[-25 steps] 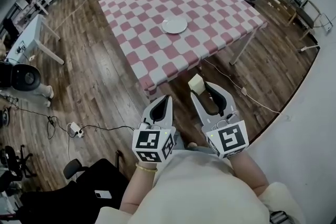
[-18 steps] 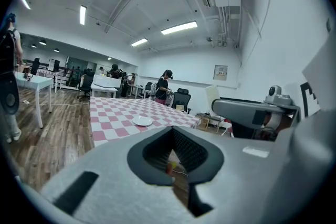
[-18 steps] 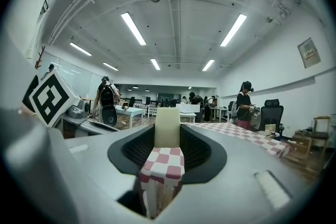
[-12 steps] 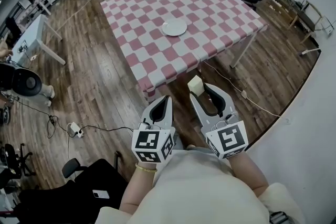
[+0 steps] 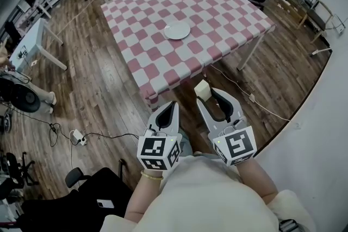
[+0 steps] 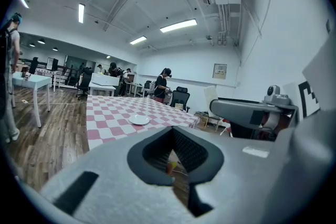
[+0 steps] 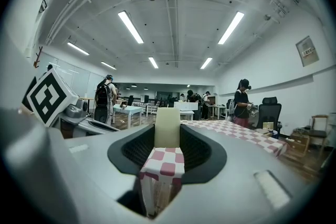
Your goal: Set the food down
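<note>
Clamping one food block (image 5: 202,88) in right gripper (image 5: 209,93), left gripper (image 5: 173,102) closed empty, one plate (image 5: 177,31) on checkered table (image 5: 234,8)

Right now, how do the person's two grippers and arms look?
Both the left gripper and the right gripper are light grey with a black ribbed lining inside. Each carries a white cube printed with black square markers. The person wears a cream top and a gold bracelet on the left wrist.
</note>
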Available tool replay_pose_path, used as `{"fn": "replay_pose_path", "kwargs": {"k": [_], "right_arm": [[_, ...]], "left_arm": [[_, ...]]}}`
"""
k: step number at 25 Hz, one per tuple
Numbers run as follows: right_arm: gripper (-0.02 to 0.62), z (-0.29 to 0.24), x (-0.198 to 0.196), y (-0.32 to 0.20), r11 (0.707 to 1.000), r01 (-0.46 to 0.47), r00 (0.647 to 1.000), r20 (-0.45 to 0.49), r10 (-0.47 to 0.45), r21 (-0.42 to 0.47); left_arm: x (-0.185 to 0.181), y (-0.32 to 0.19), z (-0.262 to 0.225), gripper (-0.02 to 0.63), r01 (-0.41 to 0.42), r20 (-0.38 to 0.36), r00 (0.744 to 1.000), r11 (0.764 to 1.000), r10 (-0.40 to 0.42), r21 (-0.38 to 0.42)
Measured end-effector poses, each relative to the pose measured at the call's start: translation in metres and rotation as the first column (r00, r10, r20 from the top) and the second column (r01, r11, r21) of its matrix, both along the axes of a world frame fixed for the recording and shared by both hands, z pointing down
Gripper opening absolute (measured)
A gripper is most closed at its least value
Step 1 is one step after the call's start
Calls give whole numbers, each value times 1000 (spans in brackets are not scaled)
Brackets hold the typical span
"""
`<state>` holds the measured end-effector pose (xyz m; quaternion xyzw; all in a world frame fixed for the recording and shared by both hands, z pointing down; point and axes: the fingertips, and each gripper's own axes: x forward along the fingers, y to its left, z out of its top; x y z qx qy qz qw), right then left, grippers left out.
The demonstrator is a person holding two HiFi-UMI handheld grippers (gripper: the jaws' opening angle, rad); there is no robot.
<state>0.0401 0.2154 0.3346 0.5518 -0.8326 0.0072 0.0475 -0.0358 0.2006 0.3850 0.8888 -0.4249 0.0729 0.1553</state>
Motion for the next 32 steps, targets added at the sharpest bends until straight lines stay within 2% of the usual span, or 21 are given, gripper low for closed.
{"fn": "replay_pose_path", "kwargs": {"k": [32], "right_arm": [[158,-6,3,-151,1000,-16,1000,-8,16,-25]], "left_arm": [[1,-154,-6,-2,-34,-16,999,999,33,-16]]}}
